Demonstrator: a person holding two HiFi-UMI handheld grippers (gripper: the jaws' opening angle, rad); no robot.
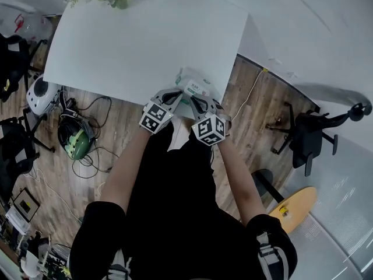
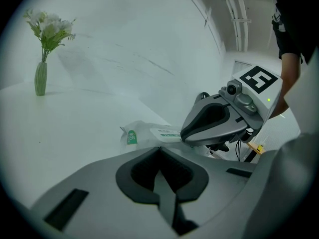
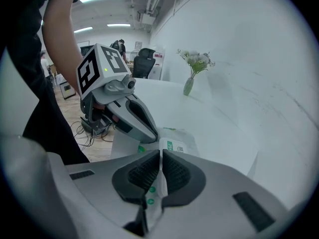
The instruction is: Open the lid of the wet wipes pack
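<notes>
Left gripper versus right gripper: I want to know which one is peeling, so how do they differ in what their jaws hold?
The right gripper is shut on a white flap with green dots, part of the wet wipes pack. The left gripper pinches a thin grey strip, seemingly the pack's edge. In the head view the left gripper is at the pack's left end, the right gripper further right. Both have closed jaws.

A white table (image 1: 145, 39) fills my view, with a slim green vase (image 2: 41, 78) of white flowers at its far corner. On the wooden floor (image 1: 256, 98) I see tangled cables (image 1: 96, 107) and a black office chair (image 1: 306, 133).
</notes>
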